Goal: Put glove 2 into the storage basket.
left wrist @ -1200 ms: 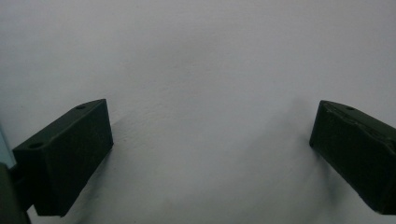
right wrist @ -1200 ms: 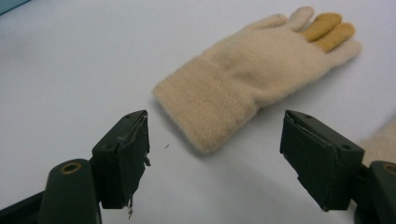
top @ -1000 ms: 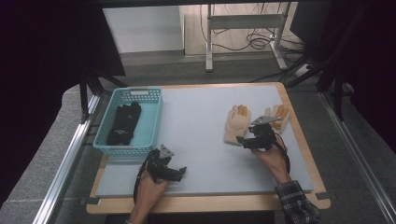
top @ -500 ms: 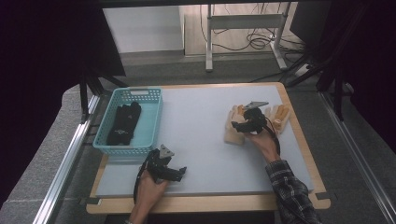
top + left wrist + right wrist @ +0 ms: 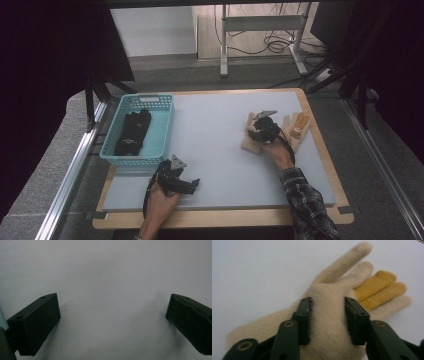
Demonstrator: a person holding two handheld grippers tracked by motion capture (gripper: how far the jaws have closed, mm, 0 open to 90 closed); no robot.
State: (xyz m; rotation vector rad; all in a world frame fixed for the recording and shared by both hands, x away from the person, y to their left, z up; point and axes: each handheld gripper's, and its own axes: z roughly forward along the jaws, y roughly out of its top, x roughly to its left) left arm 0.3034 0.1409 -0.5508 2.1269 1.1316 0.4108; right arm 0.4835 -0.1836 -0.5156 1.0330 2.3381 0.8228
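Since a second ago the right hand-held gripper (image 5: 261,128) has moved forward onto the cream knitted wool glove (image 5: 329,322) and now pinches a fold of its palm between its jaws. Just ahead of those jaws the glove lies flat on the pale grey tabletop (image 5: 215,145), long axis running away from the hand-held gripper, cuff nearest, fingers pointing ahead and rightward; two fingers are mustard yellow. Its partner, the left hand-held gripper (image 5: 112,322), rests over bare tabletop, jaws spread wide.
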